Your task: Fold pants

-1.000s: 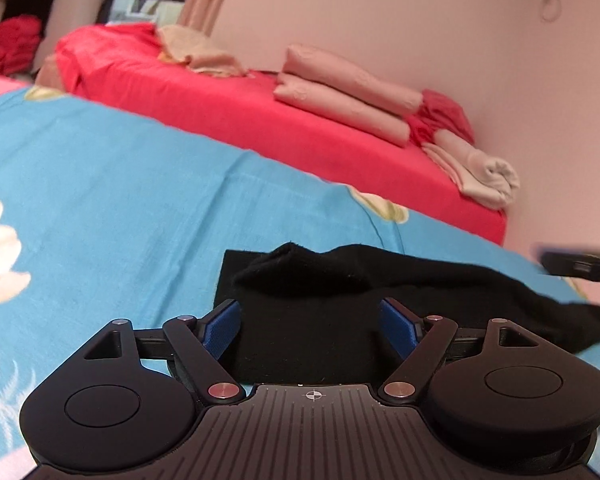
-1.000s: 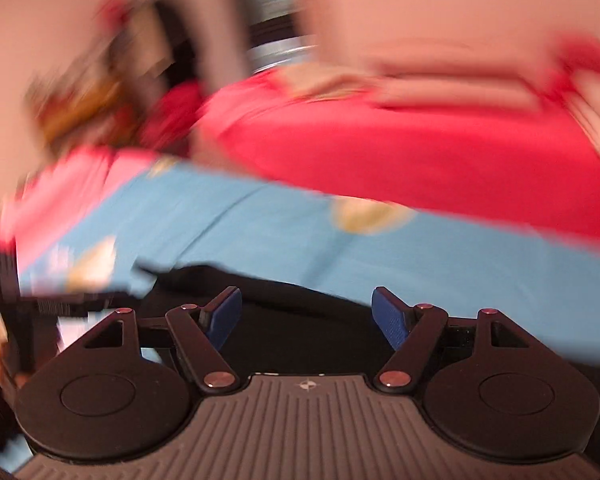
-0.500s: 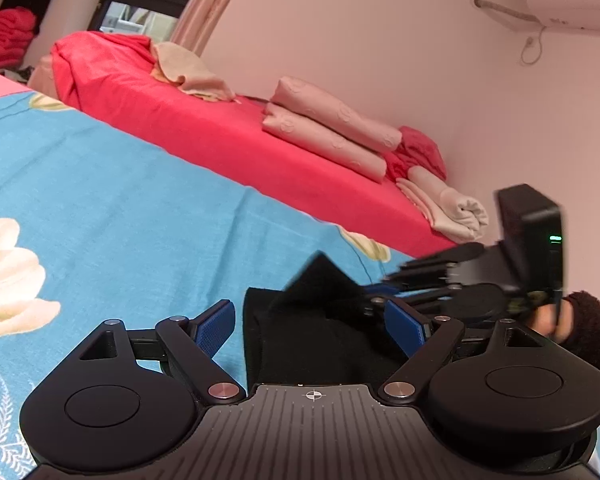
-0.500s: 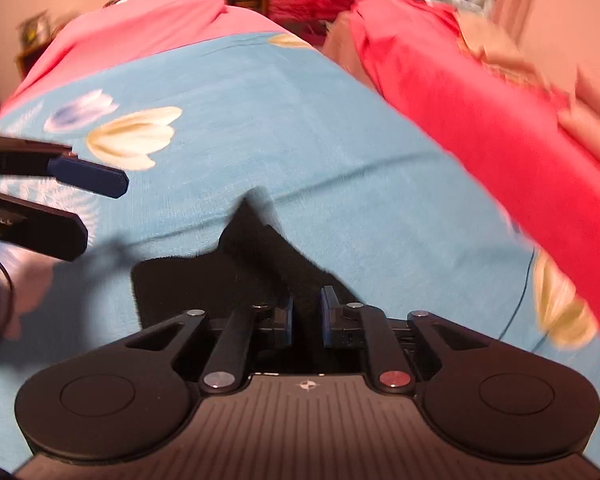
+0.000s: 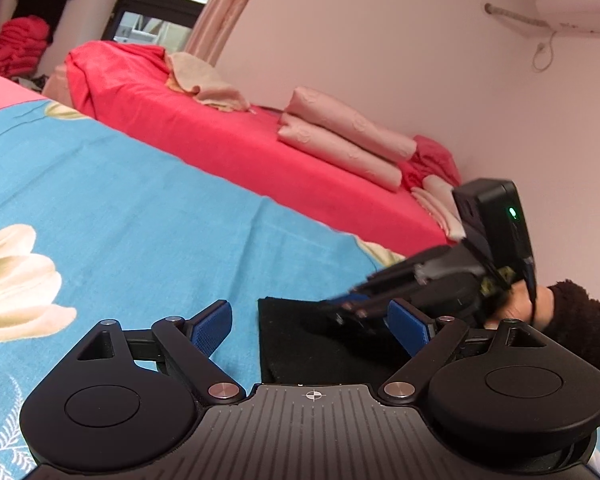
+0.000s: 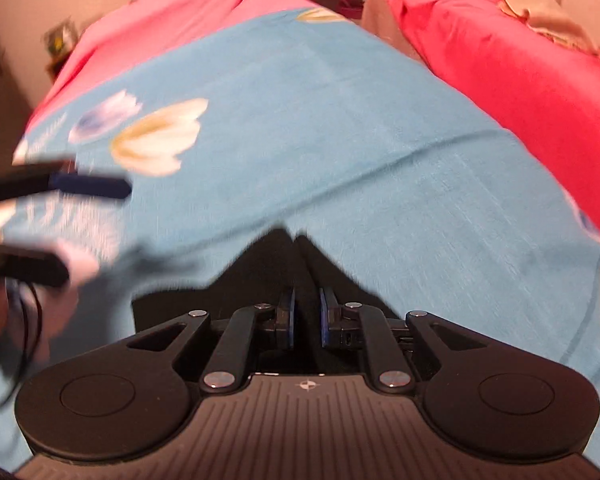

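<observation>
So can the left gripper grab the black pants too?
Probably yes: the left gripper has open jaws, and the black fabric pants lie bare between them; the right gripper pinches further along.

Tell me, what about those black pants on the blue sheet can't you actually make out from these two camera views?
- Pants, left wrist view: near part hidden behind the left gripper, right side behind the right gripper.
- Right wrist view: the right gripper is shut on a pinched-up peak of cloth; its body covers everything below.
- Fold count, waistband, legs: not visible in either view.
- Left gripper's fingers, right wrist view: motion-blurred.
</observation>
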Motion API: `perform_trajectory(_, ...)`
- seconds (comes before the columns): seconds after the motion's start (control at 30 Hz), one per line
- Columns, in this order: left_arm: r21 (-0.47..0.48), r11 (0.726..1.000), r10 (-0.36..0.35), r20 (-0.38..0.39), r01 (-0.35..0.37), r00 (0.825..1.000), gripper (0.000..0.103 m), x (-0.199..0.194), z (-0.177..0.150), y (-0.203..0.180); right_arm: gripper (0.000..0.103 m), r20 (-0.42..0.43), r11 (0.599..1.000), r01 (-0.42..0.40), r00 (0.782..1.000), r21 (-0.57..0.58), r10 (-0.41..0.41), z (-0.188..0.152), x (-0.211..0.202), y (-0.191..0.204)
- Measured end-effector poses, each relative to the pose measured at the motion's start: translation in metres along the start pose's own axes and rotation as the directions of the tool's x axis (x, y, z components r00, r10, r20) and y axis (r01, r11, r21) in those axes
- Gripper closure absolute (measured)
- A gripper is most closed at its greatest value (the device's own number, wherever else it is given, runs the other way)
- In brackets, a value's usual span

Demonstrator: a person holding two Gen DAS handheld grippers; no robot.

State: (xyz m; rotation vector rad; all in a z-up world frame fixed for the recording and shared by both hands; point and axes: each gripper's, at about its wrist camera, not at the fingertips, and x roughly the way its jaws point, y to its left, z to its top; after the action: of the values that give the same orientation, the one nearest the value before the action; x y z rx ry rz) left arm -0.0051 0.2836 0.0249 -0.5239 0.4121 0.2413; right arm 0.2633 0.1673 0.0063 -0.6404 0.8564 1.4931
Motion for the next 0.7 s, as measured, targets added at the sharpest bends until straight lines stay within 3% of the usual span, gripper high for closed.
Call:
perform_trajectory(0.13, 0.038, 0.998, 0.041, -0.016, -0.04, 0.999, 0.0, 0.005, -0.003, -0.006, 0.078, 0.008, 0.999, 0.025, 1.0, 0.045, -0.025, 0.005, 0.002, -0.001)
perform_trajectory(0.2, 0.072, 0.995, 0.074, -0.018, -0.073, 0.997, 0.0, 0.007, -0.005, -0.011, 0.063, 0.054, 0.994, 0.091, 0.994, 0.065, -0.094, 0.005, -0.023, -0.003)
perform_trajectory(0.27, 0.098, 0.991, 0.095, -0.024, -0.092, 0.995, 0.0, 0.009, -0.006, -0.016, 0.038, 0.139, 0.975, 0.174, 0.971, 0.135, -0.193, -0.005, -0.064, -0.005)
perform_trajectory(0.37, 0.127, 0.986, 0.109, -0.041, -0.103, 0.993, 0.0, 0.013, -0.008, -0.023, 0.032, 0.261, 0.932, 0.213, 0.92, 0.293, -0.292, -0.04, -0.139, -0.012)
perform_trajectory(0.5, 0.159, 0.981, 0.128, -0.08, -0.114, 0.989, 0.0, 0.021, -0.007, -0.035, 0.024, 0.336, 0.815, 0.259, 0.815, 0.518, -0.472, -0.12, -0.227, -0.017)
perform_trajectory(0.57, 0.177, 0.979, 0.122, -0.097, -0.103, 0.988, 0.0, 0.024, -0.005, -0.045, 0.024, 0.301, 0.727, 0.29, 0.769, 0.622, -0.564, -0.163, -0.249, -0.02)
perform_trajectory(0.63, 0.2, 0.977, 0.098, -0.118, -0.073, 0.988, 0.0, 0.027, -0.002, -0.059, 0.028, 0.239, 0.648, 0.322, 0.744, 0.691, -0.624, -0.201, -0.258, -0.021)
perform_trajectory(0.7, 0.233, 0.971, 0.085, -0.153, -0.047, 0.985, 0.0, 0.034, 0.002, -0.073, 0.03, 0.236, 0.615, 0.259, 0.759, 0.745, -0.606, -0.237, -0.26, -0.018)
